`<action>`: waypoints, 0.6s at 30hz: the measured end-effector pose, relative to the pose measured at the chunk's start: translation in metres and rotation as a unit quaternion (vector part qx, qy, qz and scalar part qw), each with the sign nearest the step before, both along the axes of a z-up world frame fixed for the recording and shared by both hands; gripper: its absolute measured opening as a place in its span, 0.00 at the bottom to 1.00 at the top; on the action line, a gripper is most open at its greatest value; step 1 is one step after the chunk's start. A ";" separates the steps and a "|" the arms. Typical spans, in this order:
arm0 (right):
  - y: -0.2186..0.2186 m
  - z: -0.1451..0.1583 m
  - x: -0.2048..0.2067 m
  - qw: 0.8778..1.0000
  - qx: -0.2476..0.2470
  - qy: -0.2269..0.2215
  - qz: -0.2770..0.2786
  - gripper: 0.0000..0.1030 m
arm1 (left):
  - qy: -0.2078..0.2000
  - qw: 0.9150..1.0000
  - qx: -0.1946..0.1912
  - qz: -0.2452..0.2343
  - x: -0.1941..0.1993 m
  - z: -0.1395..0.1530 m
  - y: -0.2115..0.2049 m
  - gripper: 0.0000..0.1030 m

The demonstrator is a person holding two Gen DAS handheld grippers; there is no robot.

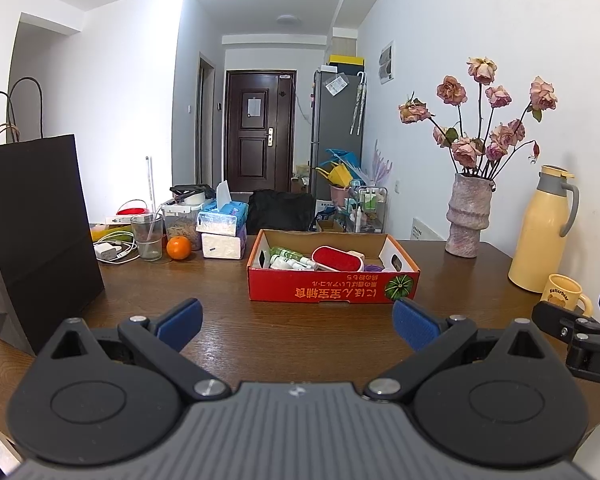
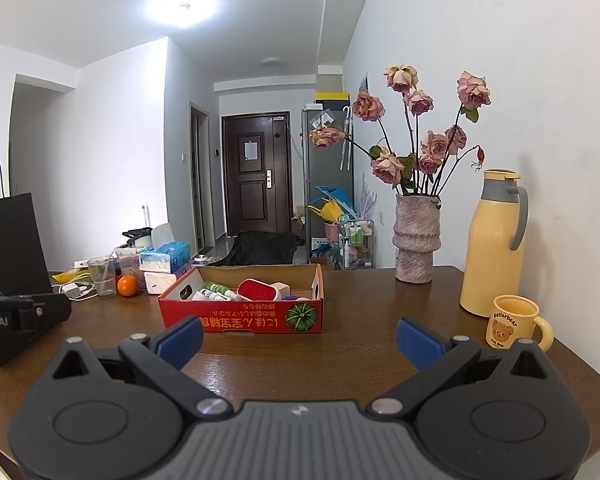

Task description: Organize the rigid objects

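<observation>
On the wooden table (image 1: 228, 344), both grippers hover with jaws wide and empty, facing a red cardboard box (image 1: 332, 286) at mid-table.

Largest is a black paper bag (image 1: 36, 236) standing at the table's left edge, then the box, which holds a red-faced brush (image 1: 336, 259), green-and-white tubes (image 1: 290, 260) and other small items (too crowded to tell apart). Along the right edge stand a yellow thermos (image 2: 494, 248) and, just in front of it, a bear-printed mug (image 2: 514, 322); a vase of dried roses (image 2: 416, 240) sits at the far edge. Tissue packs (image 1: 224, 226), a glass (image 1: 148, 238) and an orange (image 1: 179, 248) cluster at the far left. The left gripper (image 1: 298, 324) and right gripper (image 2: 300, 338) sit near the front edge, touching nothing.
</observation>
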State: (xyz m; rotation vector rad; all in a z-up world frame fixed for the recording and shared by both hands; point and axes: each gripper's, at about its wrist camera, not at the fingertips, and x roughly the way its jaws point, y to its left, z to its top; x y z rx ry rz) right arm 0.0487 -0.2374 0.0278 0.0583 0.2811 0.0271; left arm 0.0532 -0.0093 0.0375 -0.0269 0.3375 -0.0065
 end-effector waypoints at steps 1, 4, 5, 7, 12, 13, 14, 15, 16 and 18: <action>0.000 0.000 0.000 1.000 0.000 0.000 0.000 1.00 | 0.000 1.000 0.000 0.000 0.000 0.000 0.000 1.00; 0.001 -0.002 0.000 1.000 0.000 0.001 0.002 1.00 | 0.000 1.000 0.001 0.003 0.000 -0.002 0.001 1.00; 0.002 -0.002 0.001 1.000 -0.001 0.002 0.003 1.00 | 0.001 1.000 0.001 0.003 0.000 -0.002 0.002 1.00; 0.002 -0.003 0.001 1.000 -0.001 0.003 0.003 1.00 | 0.000 1.000 0.001 0.003 0.000 -0.002 0.001 1.00; 0.002 -0.004 0.002 1.000 -0.001 0.004 0.003 1.00 | 0.003 1.000 -0.001 0.004 0.001 -0.005 0.004 1.00; 0.002 -0.004 0.002 1.000 -0.001 0.004 0.004 1.00 | 0.003 1.000 -0.002 0.005 0.001 -0.005 0.004 1.00; 0.002 -0.004 0.002 1.000 -0.001 0.005 0.004 1.00 | 0.004 1.000 -0.001 0.006 0.001 -0.006 0.005 1.00; 0.002 -0.005 0.003 1.000 -0.001 0.006 0.004 1.00 | 0.004 1.000 -0.001 0.006 0.001 -0.006 0.005 1.00; 0.003 -0.005 0.004 1.000 -0.001 0.006 0.004 1.00 | 0.004 1.000 -0.002 0.005 0.001 -0.006 0.005 1.00; 0.003 -0.006 0.004 1.000 -0.002 0.007 0.004 1.00 | 0.003 1.000 -0.003 0.005 0.001 -0.007 0.005 1.00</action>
